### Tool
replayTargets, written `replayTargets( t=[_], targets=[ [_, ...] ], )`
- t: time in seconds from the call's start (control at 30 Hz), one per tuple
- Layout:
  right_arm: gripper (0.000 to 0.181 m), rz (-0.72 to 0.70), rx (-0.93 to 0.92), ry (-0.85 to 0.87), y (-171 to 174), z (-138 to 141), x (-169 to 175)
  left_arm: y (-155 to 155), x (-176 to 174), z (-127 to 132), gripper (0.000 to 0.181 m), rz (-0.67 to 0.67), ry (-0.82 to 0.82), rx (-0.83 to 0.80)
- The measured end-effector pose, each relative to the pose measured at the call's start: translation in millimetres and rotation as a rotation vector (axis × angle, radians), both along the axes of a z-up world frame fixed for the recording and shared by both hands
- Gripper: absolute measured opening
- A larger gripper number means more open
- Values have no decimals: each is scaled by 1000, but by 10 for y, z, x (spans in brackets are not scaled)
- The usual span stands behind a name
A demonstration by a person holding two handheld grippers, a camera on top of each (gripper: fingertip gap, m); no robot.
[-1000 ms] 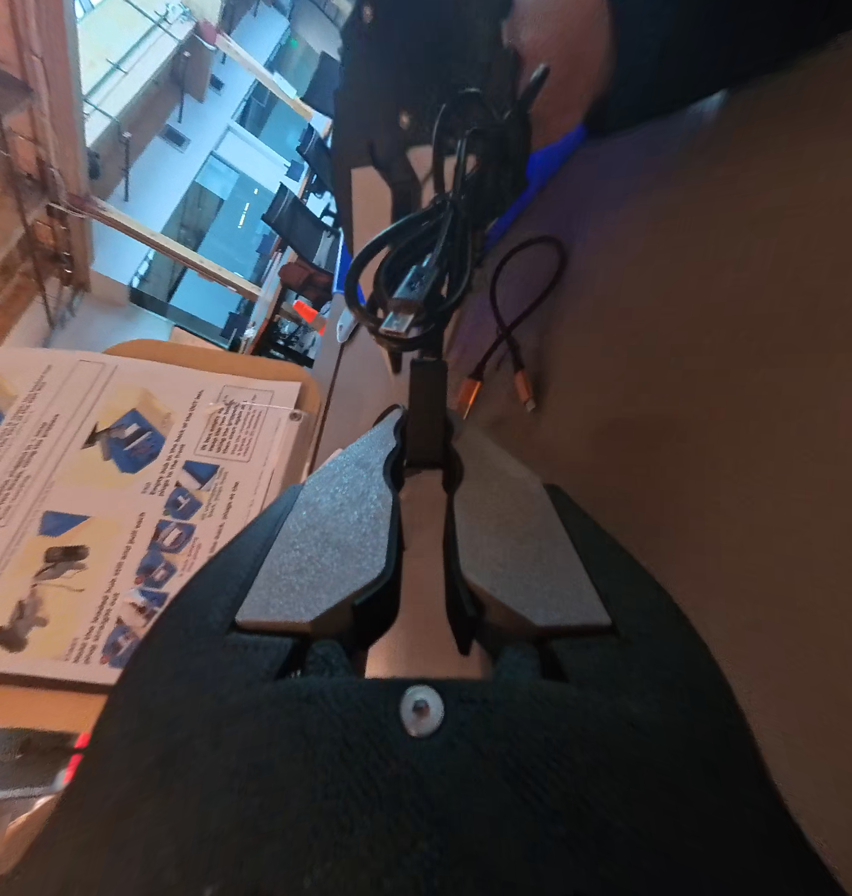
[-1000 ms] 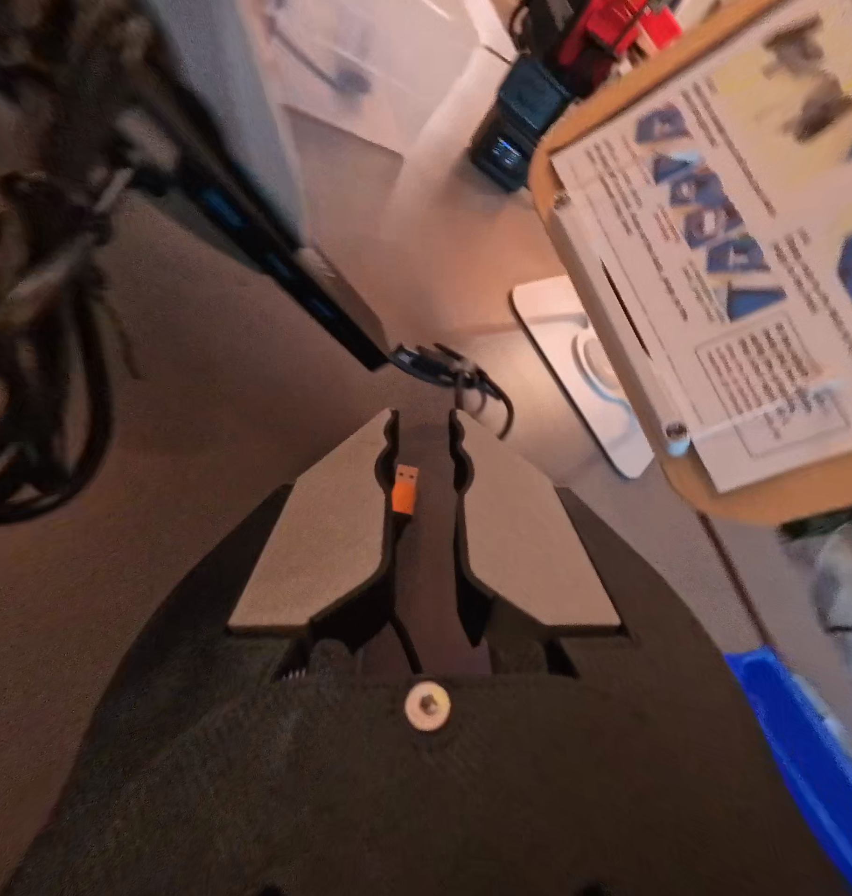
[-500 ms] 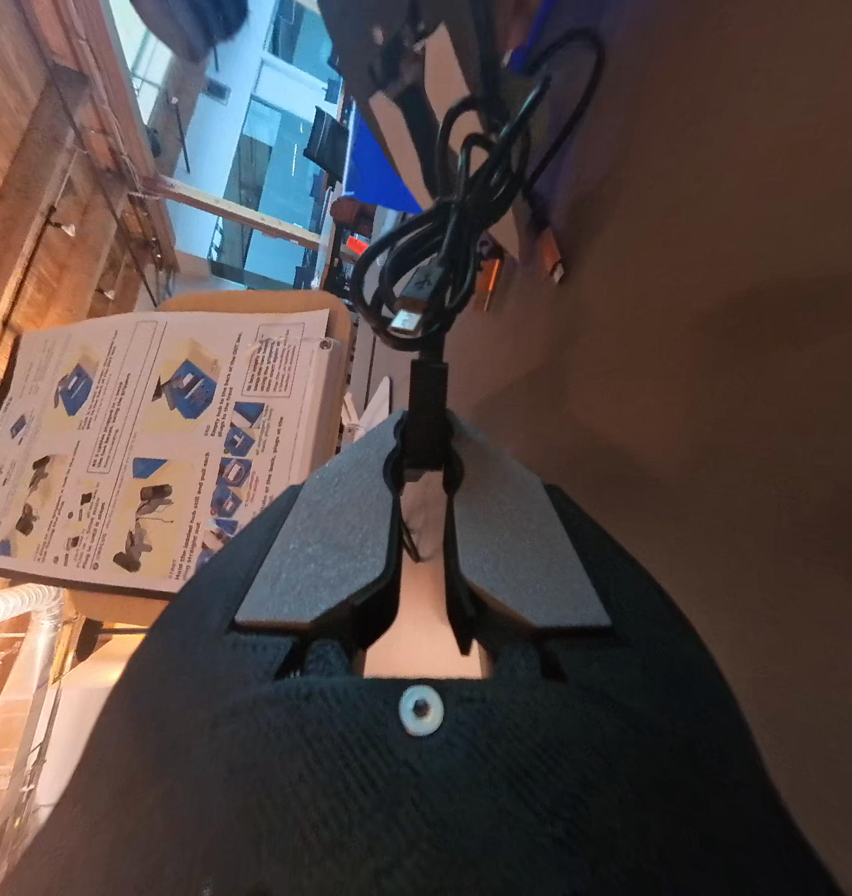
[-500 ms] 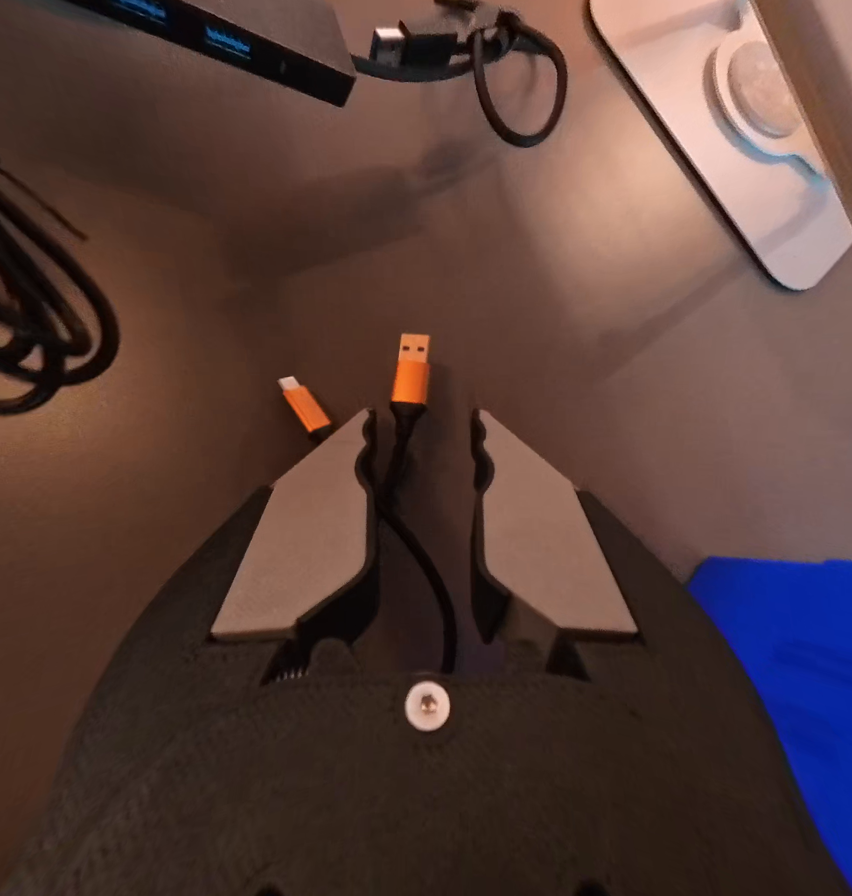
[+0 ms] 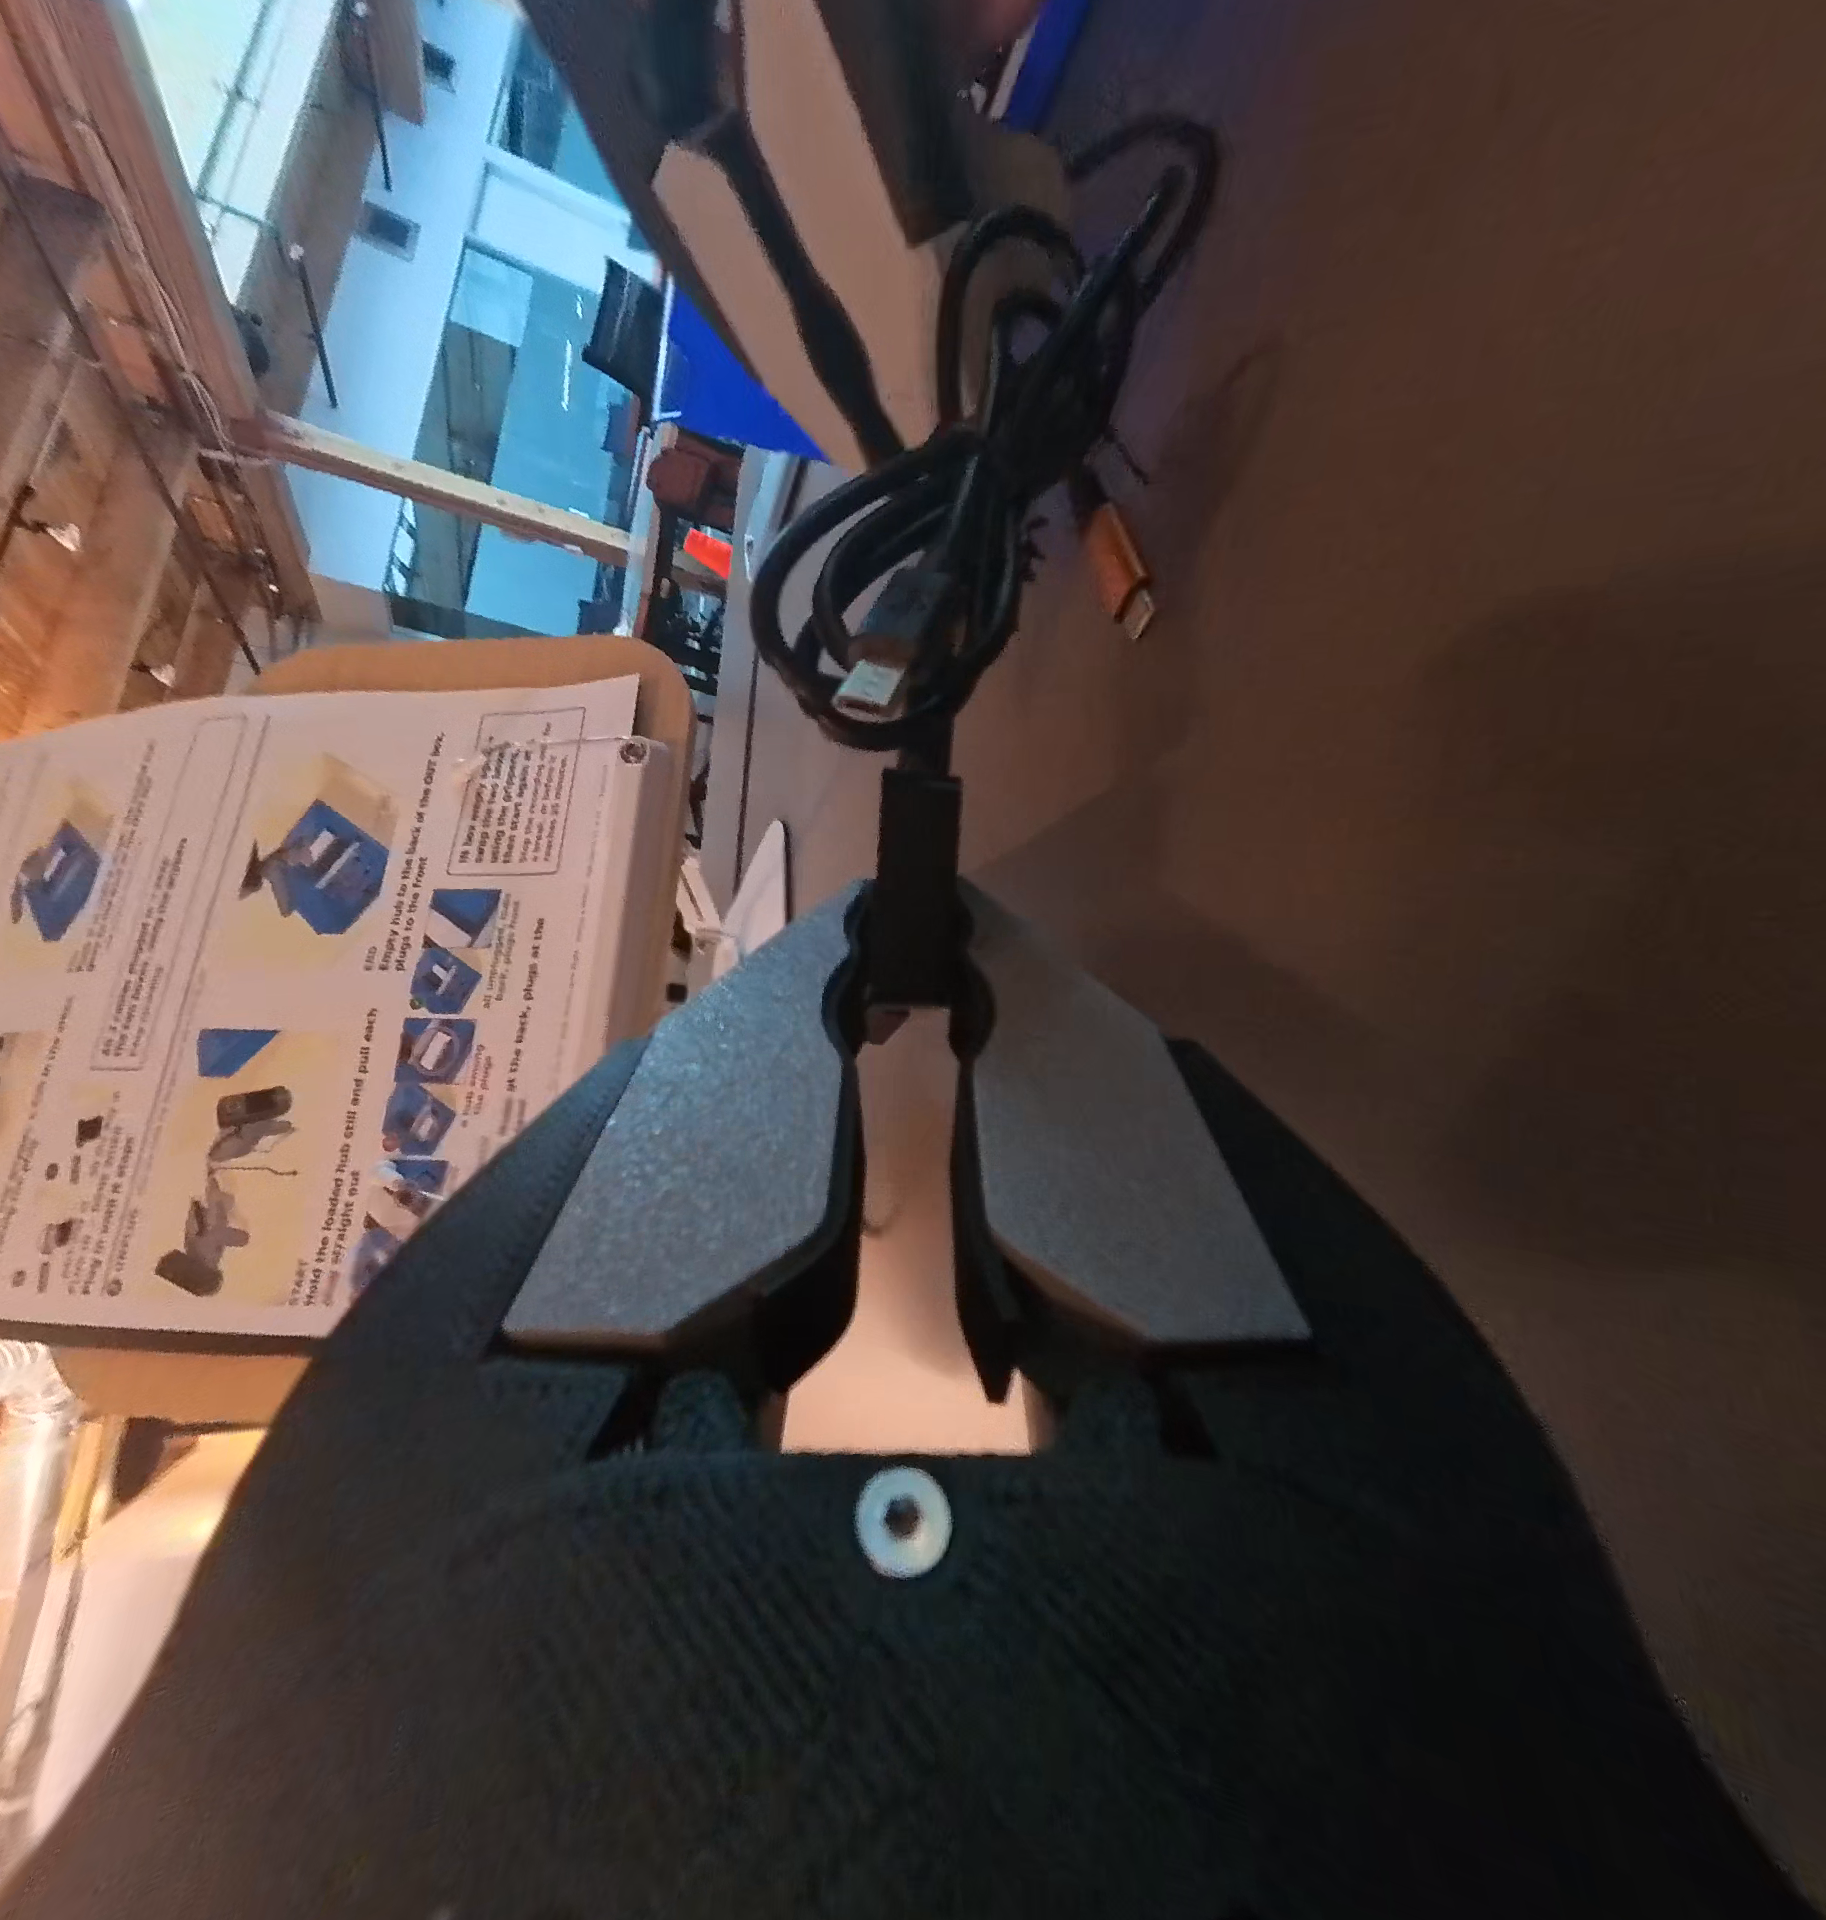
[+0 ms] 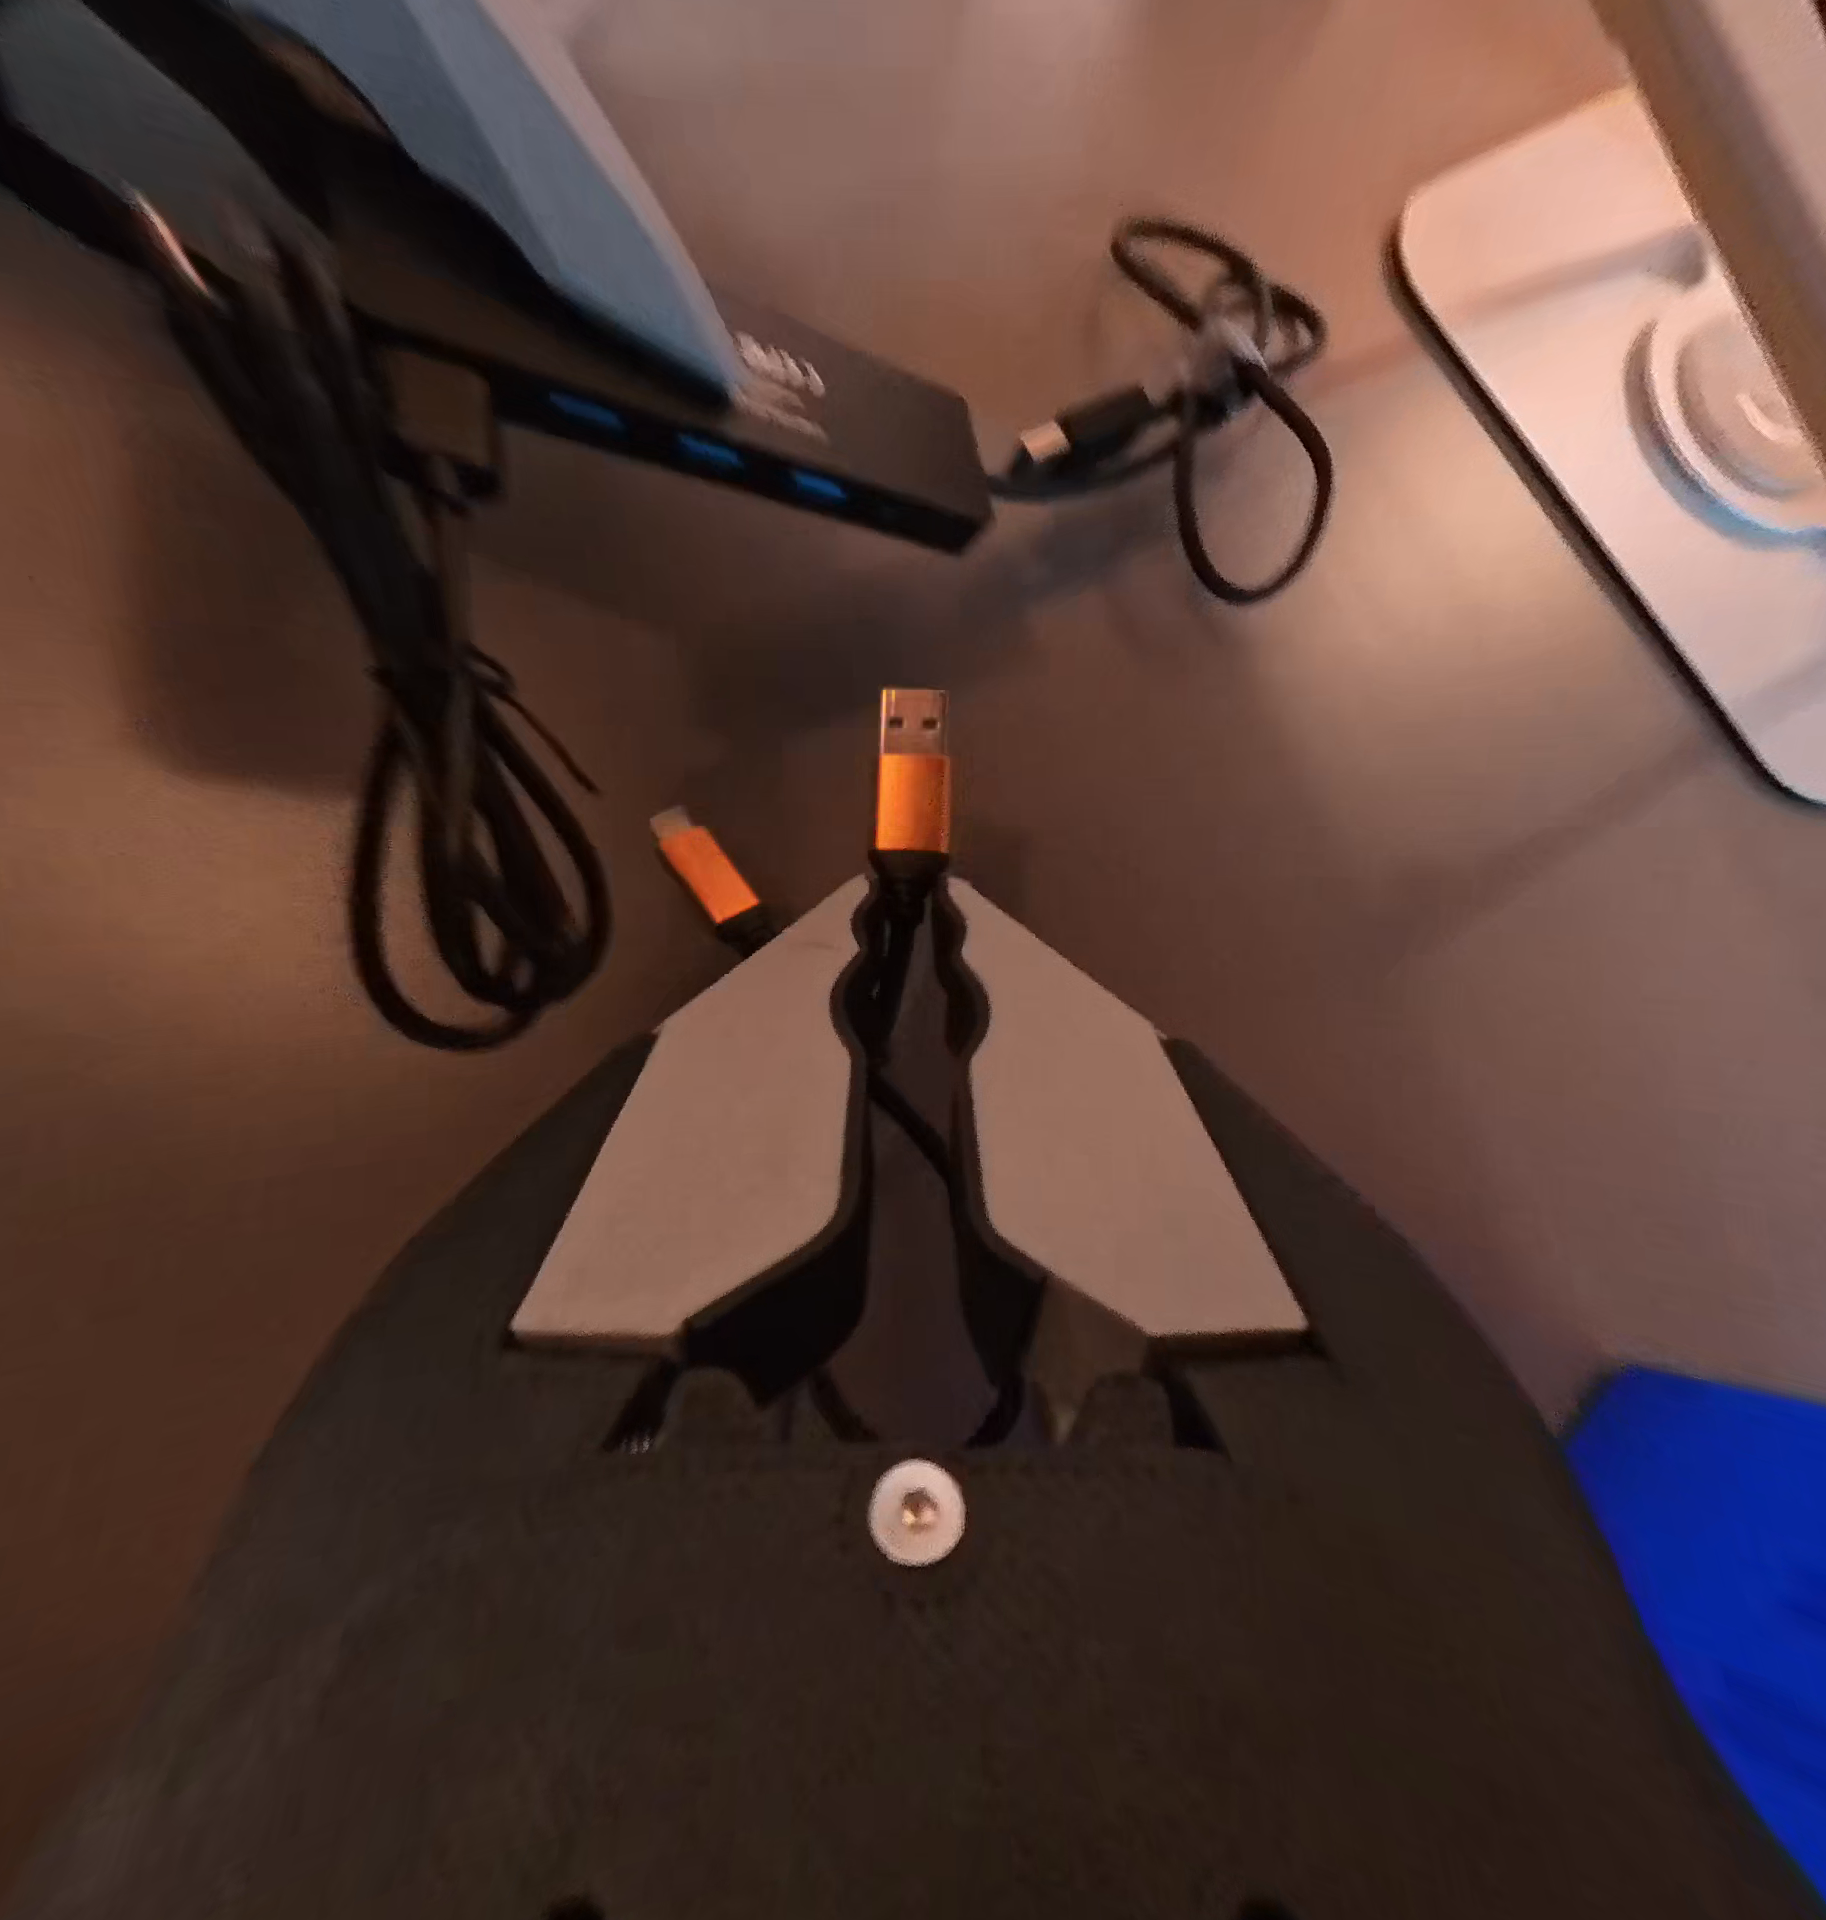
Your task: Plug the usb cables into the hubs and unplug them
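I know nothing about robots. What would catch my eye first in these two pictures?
Probably the bright orange USB plug, sticking out just past the tips of the right gripper, which is shut on its black cord above the brown table. Ahead lies a black hub with blue ports. In the other view, the left gripper pinches the hub's end, a black cable bundle dangling beyond it.

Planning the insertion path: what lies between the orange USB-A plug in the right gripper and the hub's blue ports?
Only bare brown tabletop lies between the orange plug and the hub, in the right wrist view.
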State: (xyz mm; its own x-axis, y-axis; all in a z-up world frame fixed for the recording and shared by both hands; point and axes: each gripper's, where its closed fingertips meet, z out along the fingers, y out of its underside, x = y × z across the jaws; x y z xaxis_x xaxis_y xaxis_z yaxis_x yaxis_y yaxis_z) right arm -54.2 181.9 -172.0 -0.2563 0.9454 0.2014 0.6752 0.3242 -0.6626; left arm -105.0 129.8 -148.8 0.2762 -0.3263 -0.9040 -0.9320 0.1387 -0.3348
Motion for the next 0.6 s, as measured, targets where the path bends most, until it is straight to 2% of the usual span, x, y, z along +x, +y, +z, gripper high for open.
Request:
replayTargets(
  t=[0.13, 0.27, 0.6],
  targets=[
    [6, 61, -152, 32, -283, 129, -71, -19, 80, 116, 9, -64, 88, 102],
    [5, 98, -249, 60, -408, 231, -63, -24, 136, 119, 9, -82, 130, 122],
    [5, 99, -220, -9, -451, 99, -45, 5, 212, 76, 9, -72, 285, 170]
  ],
)
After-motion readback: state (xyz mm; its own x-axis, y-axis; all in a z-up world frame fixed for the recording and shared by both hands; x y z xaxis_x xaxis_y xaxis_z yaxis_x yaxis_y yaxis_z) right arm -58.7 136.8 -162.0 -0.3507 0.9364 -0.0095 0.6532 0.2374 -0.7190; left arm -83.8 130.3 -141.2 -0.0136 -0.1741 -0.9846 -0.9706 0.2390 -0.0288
